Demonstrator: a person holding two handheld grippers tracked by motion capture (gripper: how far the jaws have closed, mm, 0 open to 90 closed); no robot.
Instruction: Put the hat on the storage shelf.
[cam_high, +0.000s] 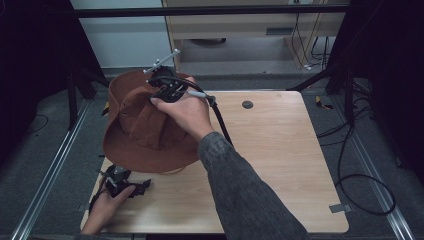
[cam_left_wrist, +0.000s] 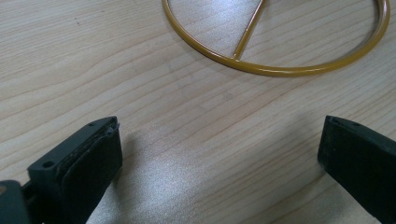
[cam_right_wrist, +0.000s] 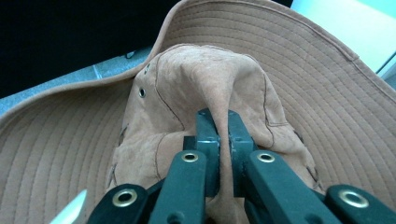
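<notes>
the right gripper (cam_right_wrist: 218, 140), jaws pinching the crown of the brown suede hat (cam_high: 145, 122), held it above the yellow wire stand (cam_left_wrist: 280, 51); lowering it squarely there seemed next, the left gripper (cam_left_wrist: 219, 158) resting spread on the table (cam_high: 280, 150).

Right tongs (cam_right_wrist: 218, 122) raised, jaws pinched together; left tongs (cam_left_wrist: 219, 154) low, jaws wide apart.

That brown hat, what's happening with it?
A person is lifting the brown hat above the wooden table. The right gripper has its fingers pinched shut on the hat's top. The left gripper rests open on the table near a yellow wire ring, holding nothing.
</notes>
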